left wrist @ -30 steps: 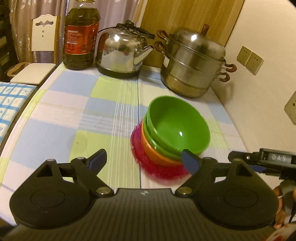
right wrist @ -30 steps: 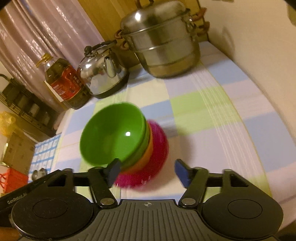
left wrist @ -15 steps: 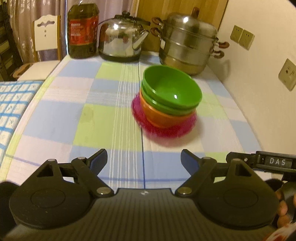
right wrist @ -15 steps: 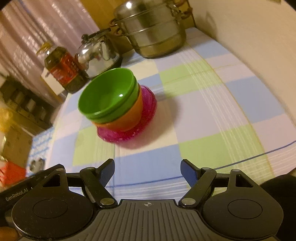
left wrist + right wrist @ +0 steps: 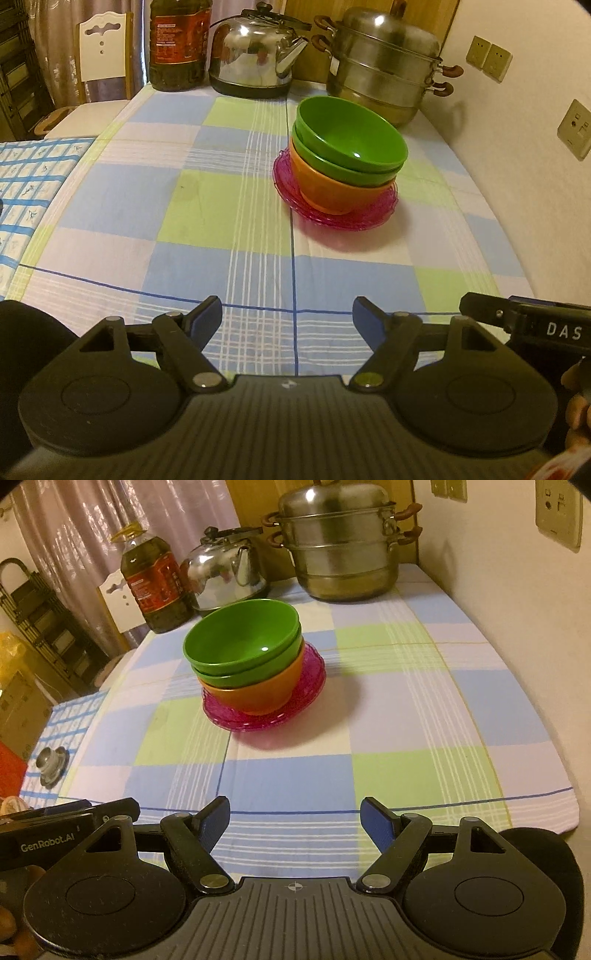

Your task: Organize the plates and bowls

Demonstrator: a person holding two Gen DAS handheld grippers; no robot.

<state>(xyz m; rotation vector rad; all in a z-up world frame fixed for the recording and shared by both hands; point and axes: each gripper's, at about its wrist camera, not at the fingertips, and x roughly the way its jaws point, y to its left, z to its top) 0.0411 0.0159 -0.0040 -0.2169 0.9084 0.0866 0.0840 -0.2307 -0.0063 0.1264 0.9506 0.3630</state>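
A stack stands on the checked tablecloth: two green bowls point(image 5: 351, 142) point(image 5: 242, 638) nested in an orange bowl point(image 5: 332, 192) point(image 5: 258, 694), all on a pink plate point(image 5: 373, 214) point(image 5: 266, 716). My left gripper point(image 5: 288, 315) hangs well short of the stack near the table's front edge; its jaws are closing with nothing between them. My right gripper point(image 5: 295, 812) is open and empty, also back from the stack, which lies ahead and to its left. Each gripper's body shows at the edge of the other's view.
At the back stand an oil bottle point(image 5: 179, 40) point(image 5: 157, 587), a steel kettle point(image 5: 255, 55) point(image 5: 225, 576) and a stacked steamer pot point(image 5: 384, 62) point(image 5: 343, 542). A wall with sockets point(image 5: 576, 129) runs along the right. A white chair point(image 5: 103, 55) and a blue-checked surface point(image 5: 29, 177) lie left.
Both grippers have drawn back from the bowl stack toward the table's front edge; the stack now looks smaller and farther off. The left jaws have narrowed slightly.
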